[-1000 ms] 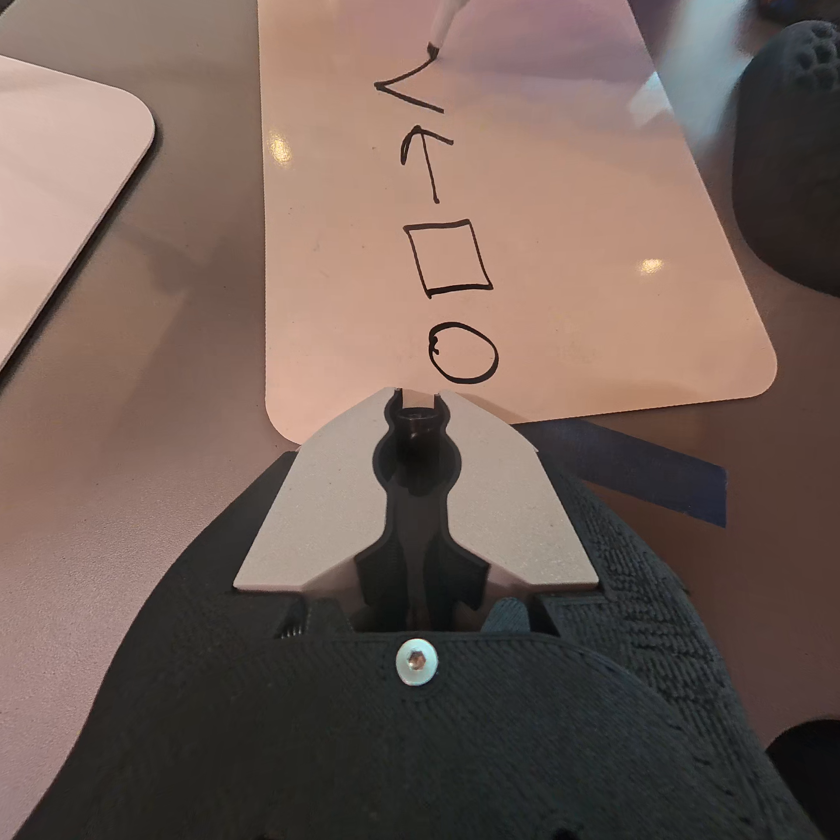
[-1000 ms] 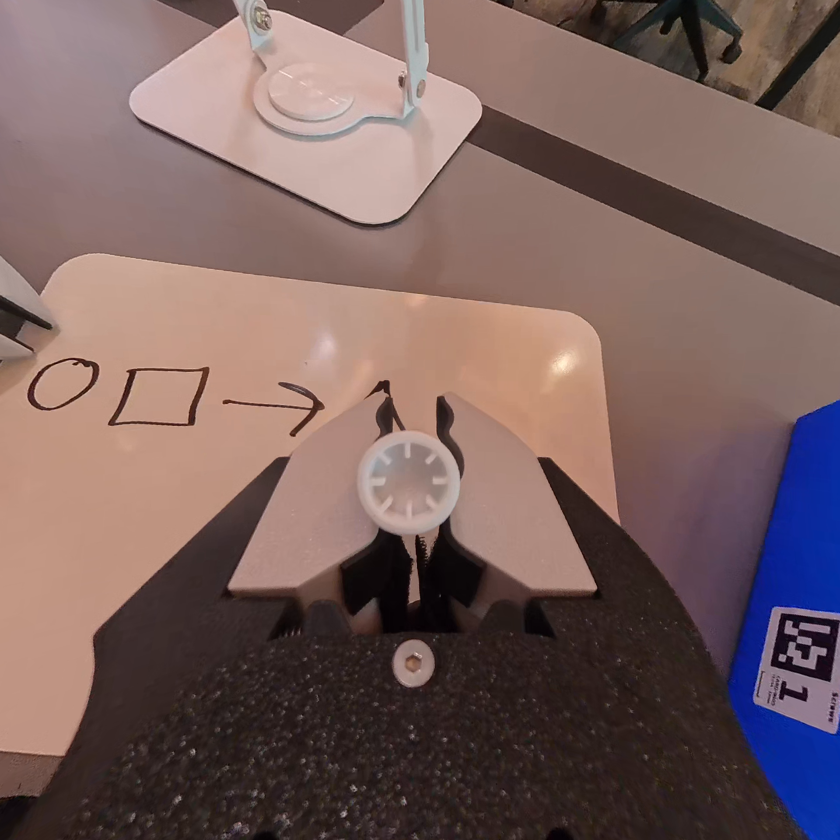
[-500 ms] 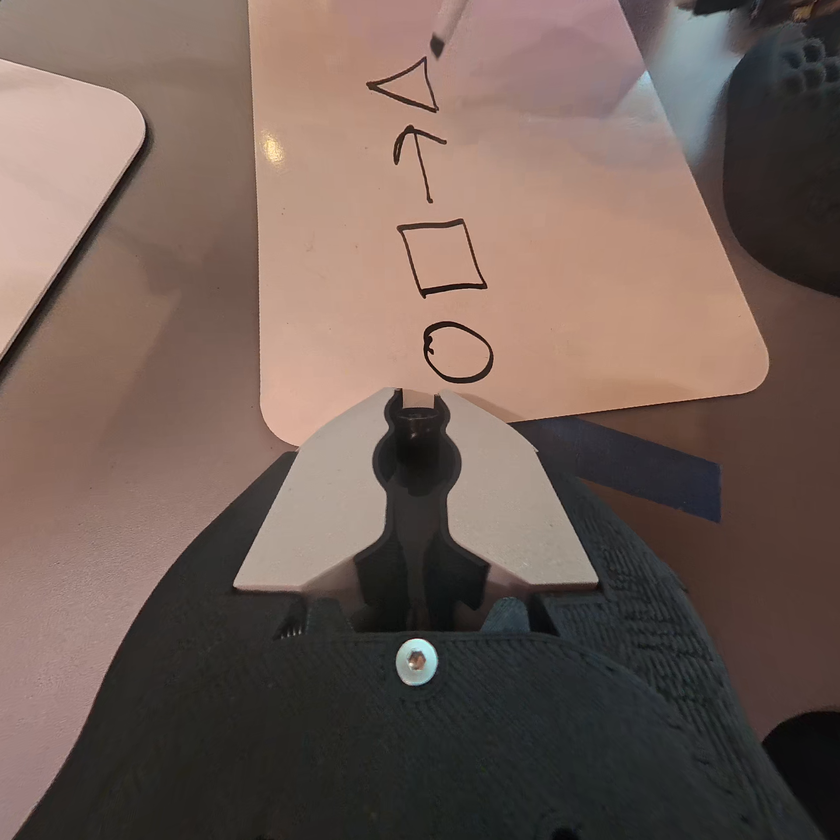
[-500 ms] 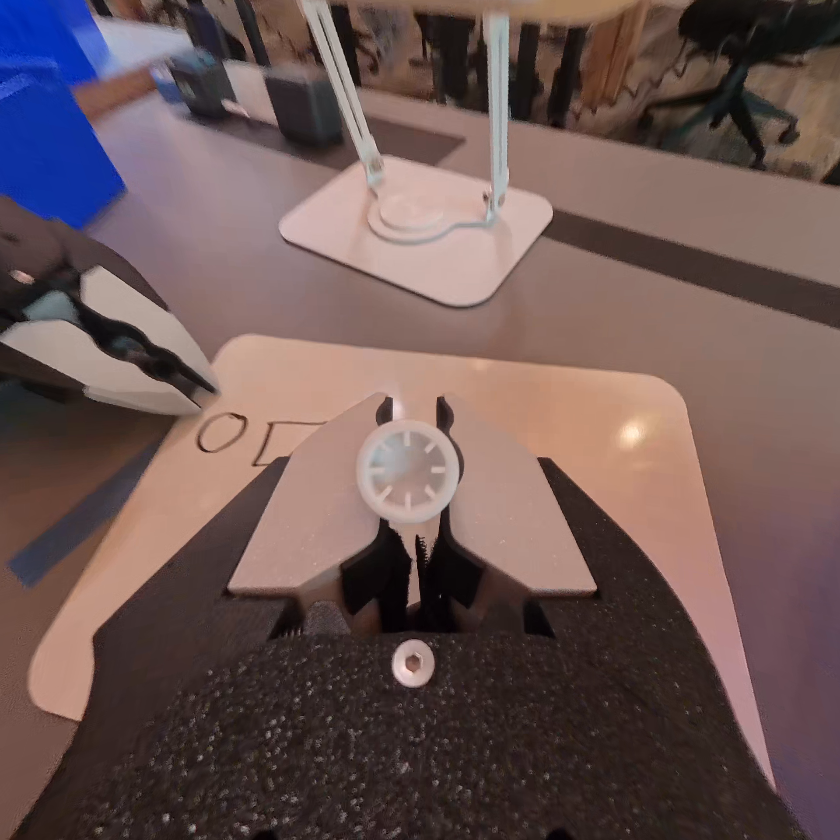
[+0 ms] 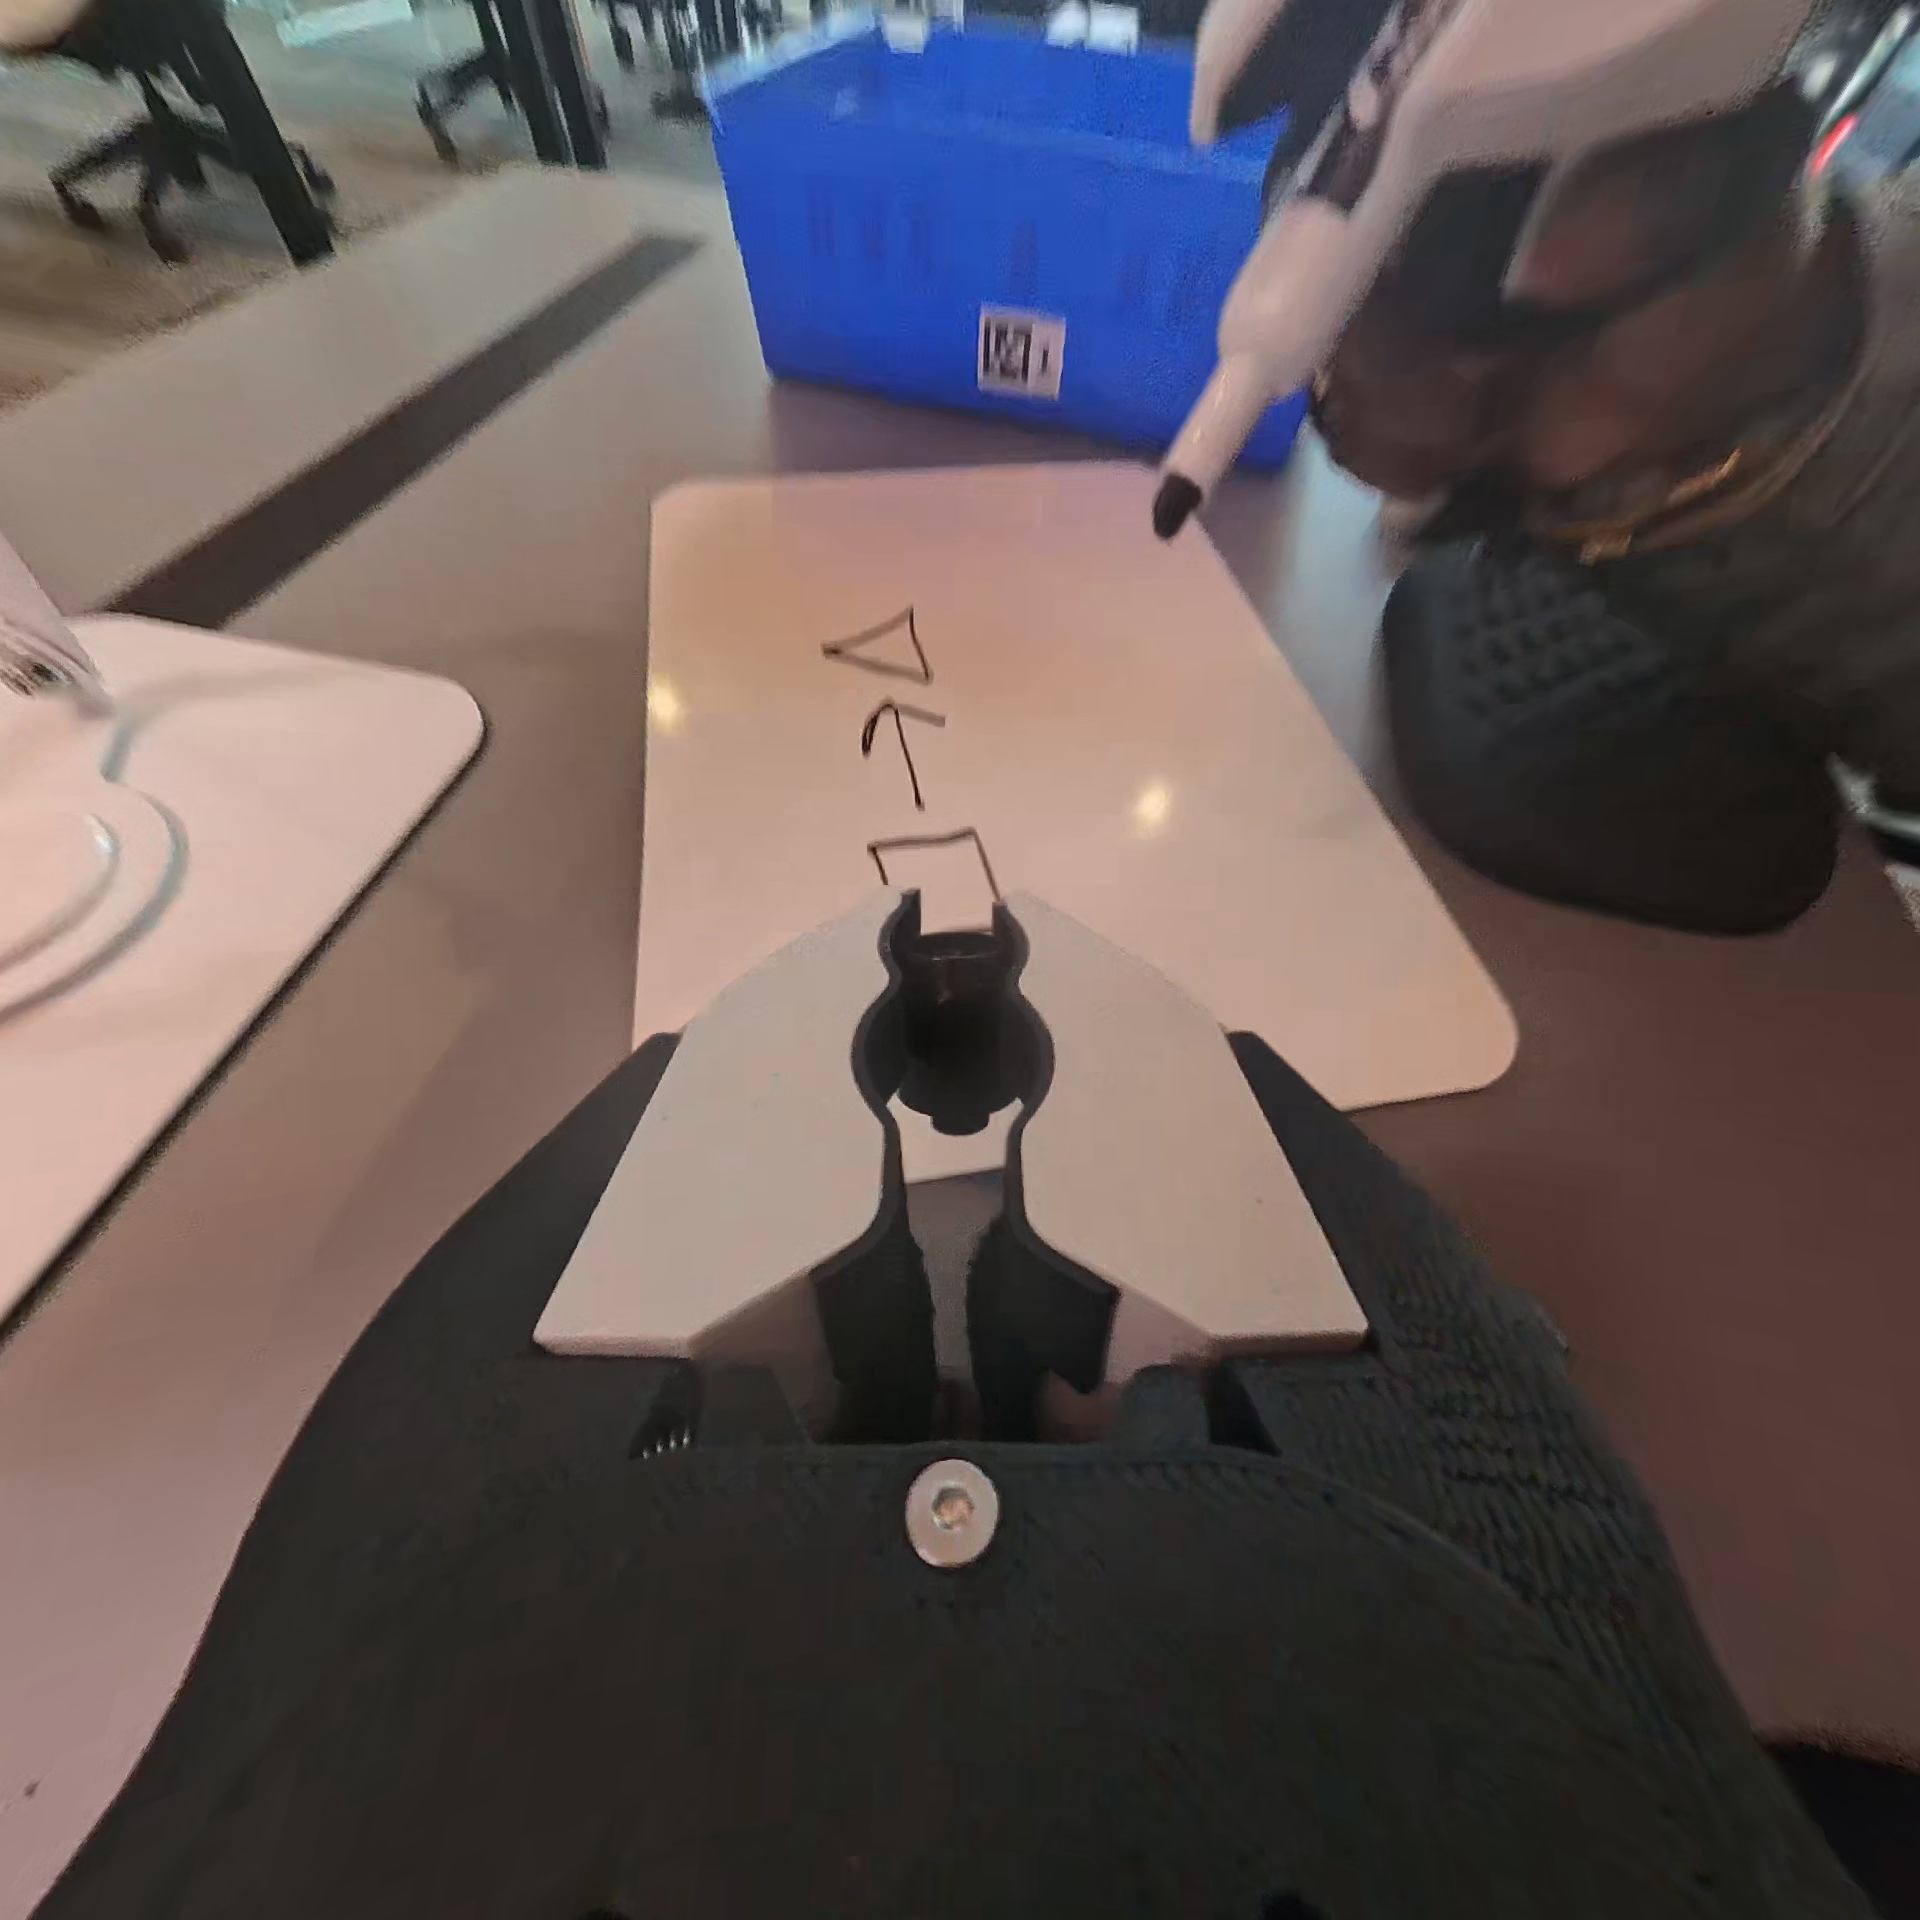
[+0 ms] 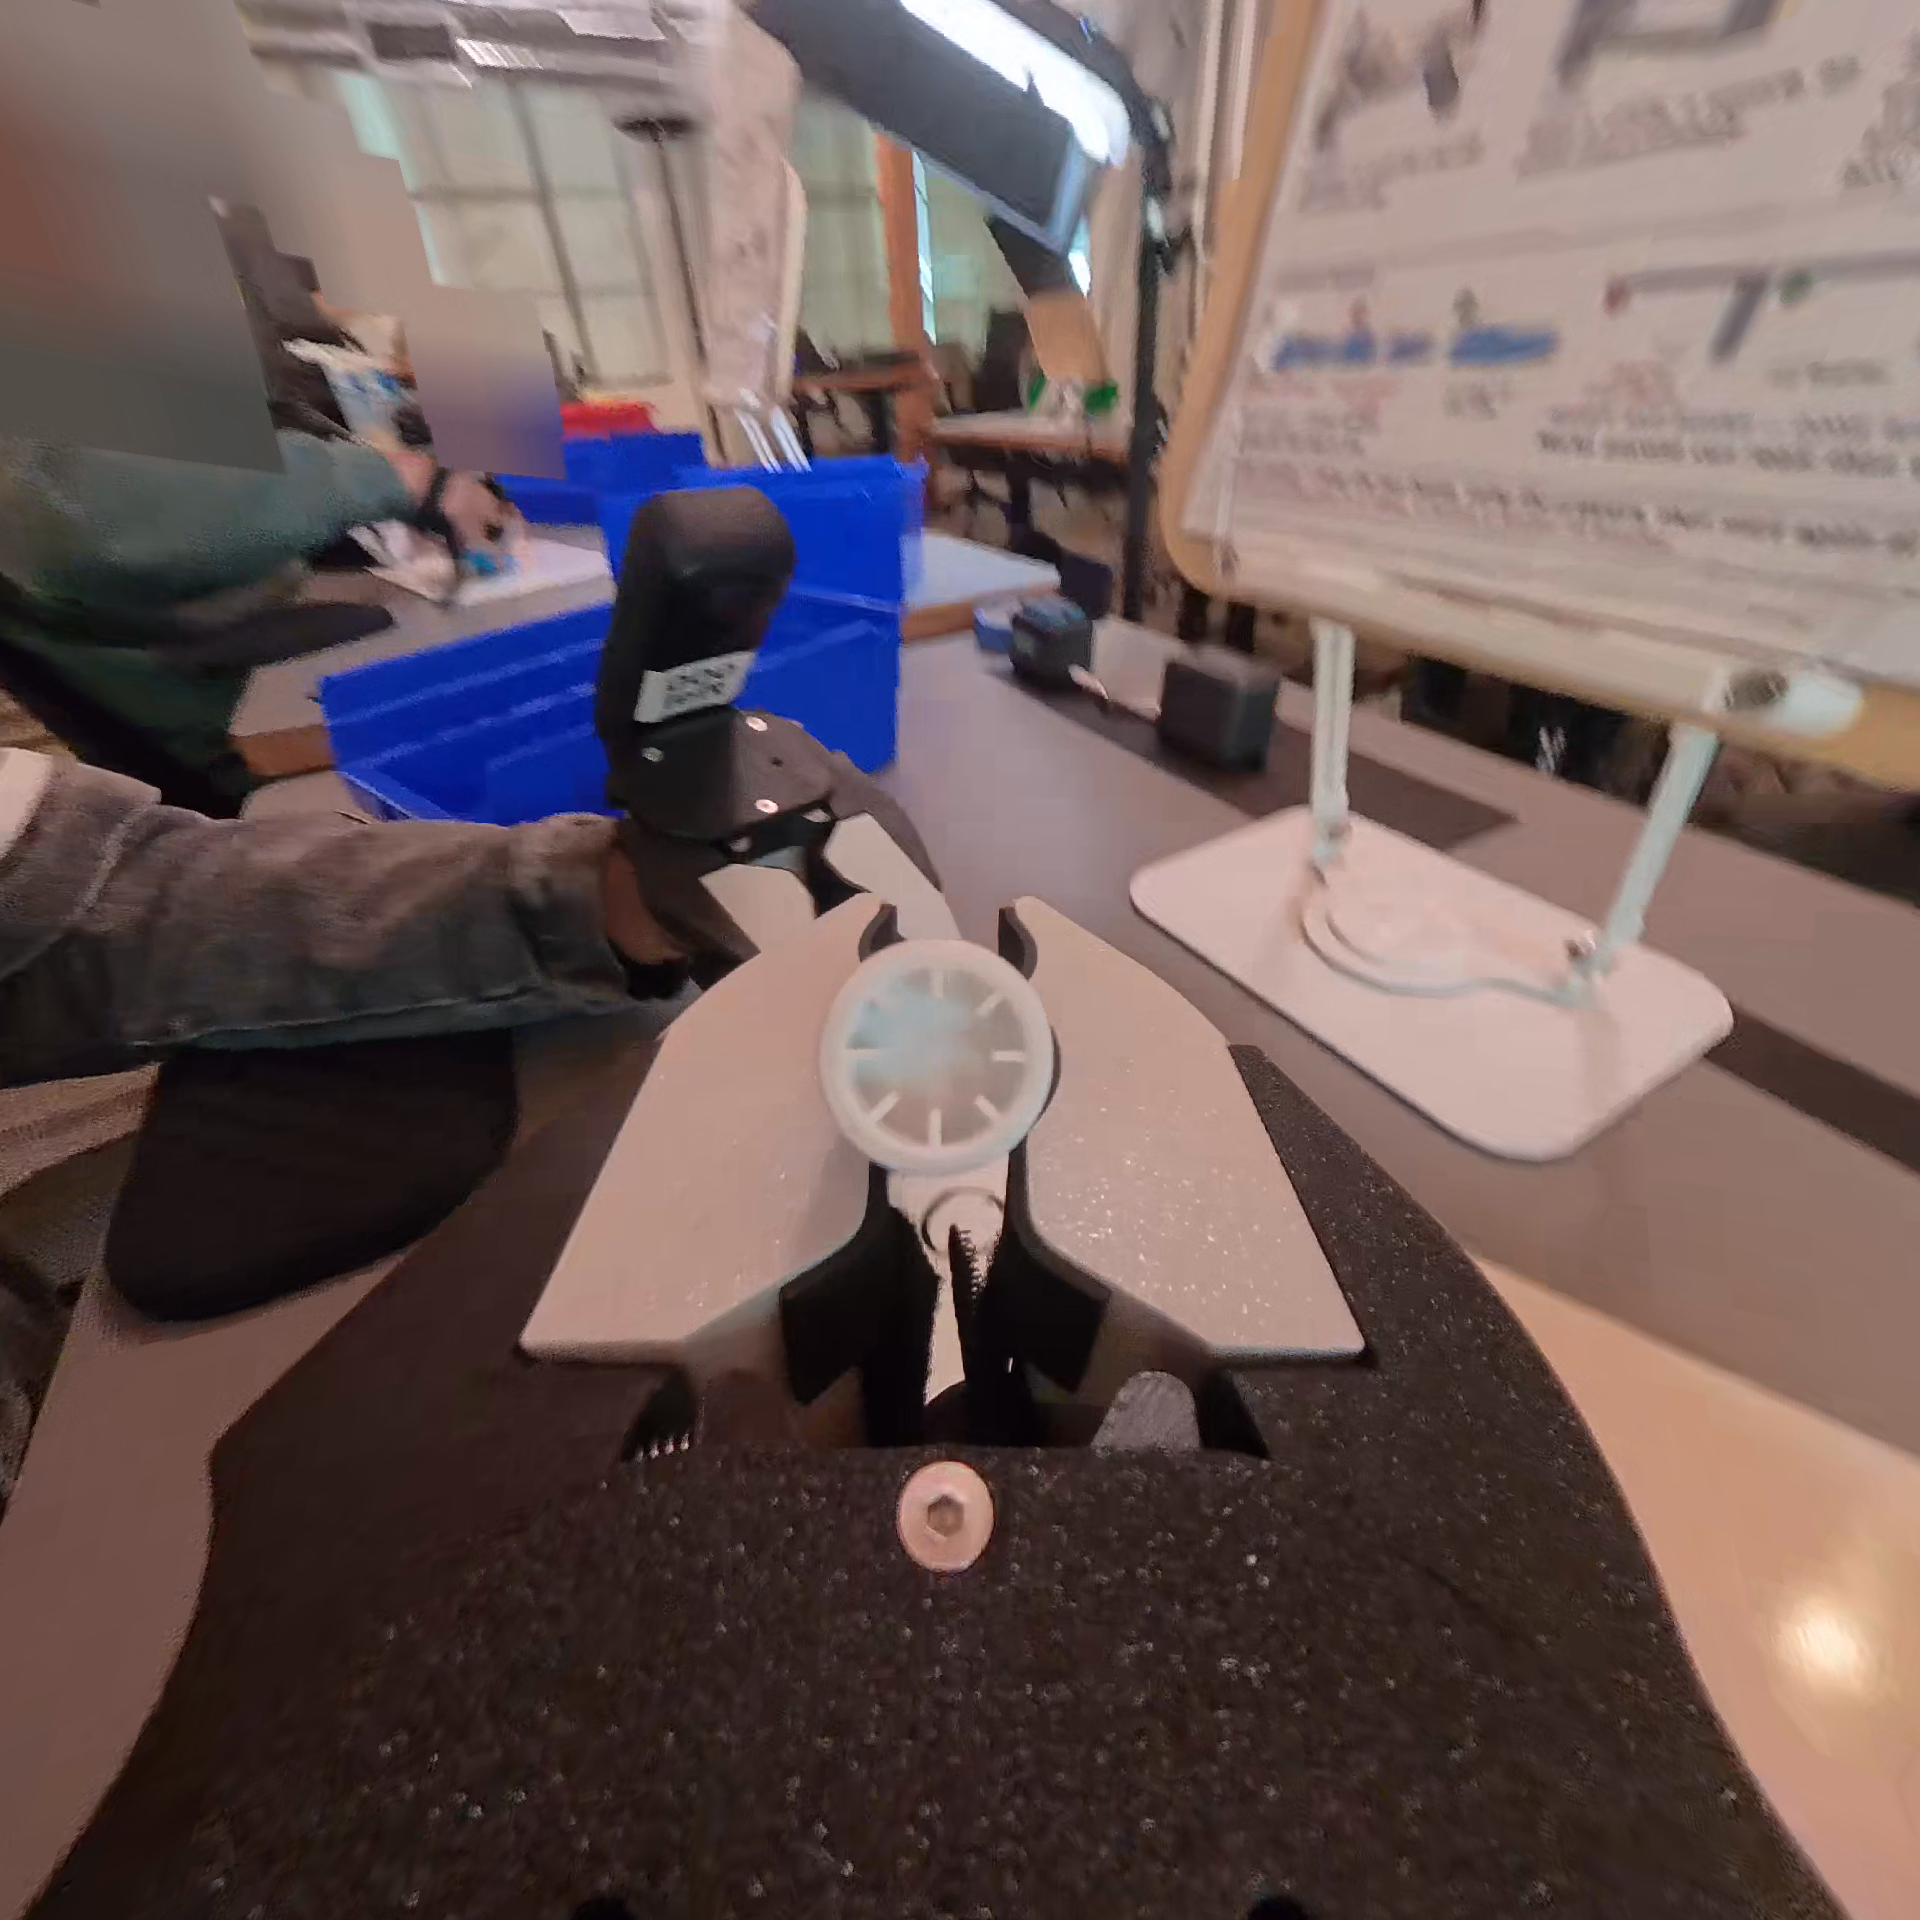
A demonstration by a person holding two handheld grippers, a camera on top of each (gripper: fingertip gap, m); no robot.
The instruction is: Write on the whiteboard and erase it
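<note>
Right gripper clenches a marker above the whiteboard's far corner; left gripper grasps a black cap.

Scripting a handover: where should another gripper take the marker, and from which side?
Probably the straight white barrel of the marker, jaws across it from the left in the left wrist view: the nose tapers to an inked tip, and the right gripper holds the top.

The whiteboard is bare at its far right corner. A blue bin blocks the desk behind it, a stand base its left side
</note>
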